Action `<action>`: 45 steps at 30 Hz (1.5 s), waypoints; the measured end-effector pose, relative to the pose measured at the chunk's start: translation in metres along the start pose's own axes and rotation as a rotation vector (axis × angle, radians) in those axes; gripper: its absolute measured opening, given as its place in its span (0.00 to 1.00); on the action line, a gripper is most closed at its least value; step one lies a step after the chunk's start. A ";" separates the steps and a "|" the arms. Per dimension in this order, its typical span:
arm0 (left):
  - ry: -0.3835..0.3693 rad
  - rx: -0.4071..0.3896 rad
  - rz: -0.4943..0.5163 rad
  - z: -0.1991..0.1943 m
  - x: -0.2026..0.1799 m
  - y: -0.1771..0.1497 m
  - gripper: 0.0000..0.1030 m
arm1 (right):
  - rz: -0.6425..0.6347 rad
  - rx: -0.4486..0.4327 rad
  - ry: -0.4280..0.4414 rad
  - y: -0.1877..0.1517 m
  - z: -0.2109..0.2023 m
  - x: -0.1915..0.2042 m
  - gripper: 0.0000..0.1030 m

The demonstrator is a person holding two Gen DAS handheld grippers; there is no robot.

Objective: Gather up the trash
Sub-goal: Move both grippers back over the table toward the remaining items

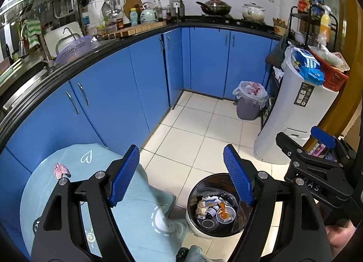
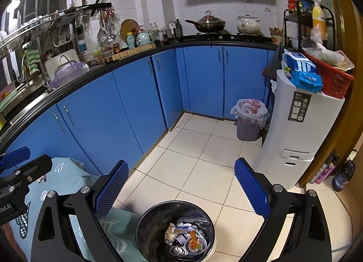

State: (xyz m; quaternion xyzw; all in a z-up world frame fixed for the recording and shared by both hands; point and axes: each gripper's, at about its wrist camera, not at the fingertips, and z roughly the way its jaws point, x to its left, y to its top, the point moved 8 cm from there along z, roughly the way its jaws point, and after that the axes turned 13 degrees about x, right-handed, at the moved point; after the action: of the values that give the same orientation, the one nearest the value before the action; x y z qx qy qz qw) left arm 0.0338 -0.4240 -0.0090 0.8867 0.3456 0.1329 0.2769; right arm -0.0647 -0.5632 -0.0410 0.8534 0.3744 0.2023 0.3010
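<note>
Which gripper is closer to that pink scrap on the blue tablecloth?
Left. The left gripper hangs open over the tablecloth's edge, just right of the pink scrap. The right gripper, also open, sits farther right, over the trash bin.

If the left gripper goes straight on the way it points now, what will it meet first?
Probably the bare tiled floor. The left gripper is open and empty, aimed down between the cloth-covered table and the open trash bin. Nothing stands in that line, though depth is hard to judge.

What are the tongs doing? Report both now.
Left tongs: open, holding nothing.
Right tongs: open, holding nothing.
</note>
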 end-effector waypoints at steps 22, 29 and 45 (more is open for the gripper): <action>0.042 -0.027 -0.169 -0.029 0.122 -0.035 0.74 | -0.188 -0.011 0.051 -0.007 -0.010 0.139 0.89; 0.073 -0.031 -0.256 -0.042 0.182 -0.058 0.74 | -0.270 -0.008 0.093 -0.016 -0.011 0.203 0.89; 0.131 -0.027 -0.427 -0.055 0.295 -0.118 0.74 | -0.430 0.031 0.166 -0.051 -0.004 0.320 0.89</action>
State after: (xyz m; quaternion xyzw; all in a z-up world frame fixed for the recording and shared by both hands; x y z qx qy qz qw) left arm 0.1606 -0.1281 -0.0200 0.7792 0.5408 0.1331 0.2875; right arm 0.1108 -0.2904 -0.0333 0.7391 0.5739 0.1972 0.2923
